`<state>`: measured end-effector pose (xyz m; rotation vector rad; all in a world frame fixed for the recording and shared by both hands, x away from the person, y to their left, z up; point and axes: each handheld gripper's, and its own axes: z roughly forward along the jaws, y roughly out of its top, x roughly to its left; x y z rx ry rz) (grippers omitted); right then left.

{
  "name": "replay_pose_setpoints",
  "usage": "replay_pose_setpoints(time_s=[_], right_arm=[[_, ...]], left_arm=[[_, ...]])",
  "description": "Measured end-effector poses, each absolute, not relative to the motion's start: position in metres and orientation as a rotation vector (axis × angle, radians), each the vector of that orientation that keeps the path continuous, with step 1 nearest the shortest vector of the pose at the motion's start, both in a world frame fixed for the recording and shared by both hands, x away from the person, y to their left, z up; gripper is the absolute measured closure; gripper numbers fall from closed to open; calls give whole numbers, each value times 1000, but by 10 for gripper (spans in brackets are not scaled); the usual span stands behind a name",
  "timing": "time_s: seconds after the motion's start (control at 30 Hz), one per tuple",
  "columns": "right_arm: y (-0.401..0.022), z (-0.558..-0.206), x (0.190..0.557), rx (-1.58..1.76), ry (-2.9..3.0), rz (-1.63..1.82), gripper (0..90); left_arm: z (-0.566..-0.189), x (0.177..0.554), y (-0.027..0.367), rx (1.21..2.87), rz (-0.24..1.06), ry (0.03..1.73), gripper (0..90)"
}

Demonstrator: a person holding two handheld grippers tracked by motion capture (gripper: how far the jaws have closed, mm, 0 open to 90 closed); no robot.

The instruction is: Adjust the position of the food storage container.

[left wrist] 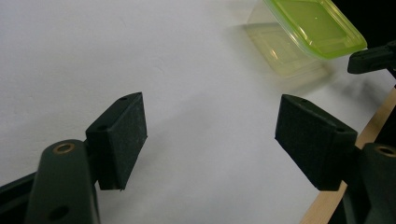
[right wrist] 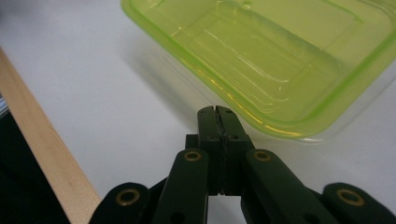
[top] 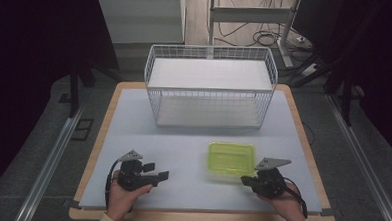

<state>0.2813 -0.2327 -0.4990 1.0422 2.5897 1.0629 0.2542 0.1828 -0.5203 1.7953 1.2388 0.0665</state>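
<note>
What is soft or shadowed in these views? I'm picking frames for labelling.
High view: evenly lit table, dark surroundings, slightly soft throughout. Left gripper view: fingers fairly sharp, green-lidded container casts a soft shadow. Right gripper view: container sharp with small glints, nearest linkage blurred.

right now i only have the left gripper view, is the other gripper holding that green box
Observer: No. In the right gripper view the right gripper has its jaws pressed together, tips just short of the green container rim.
Operator: anything else on the table
Observer: A white wire basket stands at the far side, beyond the container.
Operator: is the basket loaded
Observer: From the high view it looks empty, only its white floor showing.
</note>
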Motion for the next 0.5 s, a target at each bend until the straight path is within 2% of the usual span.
replay_pose_setpoints(time_s=[0.37,0.5], right_arm=[[-240,-499,288,1083,2574,1069,898],[-256,-497,286,1123,2550,1057,898]], left_arm=[[-521,254,181,1801,62,1238,250],[-521,254,182,1798,62,1238,250]])
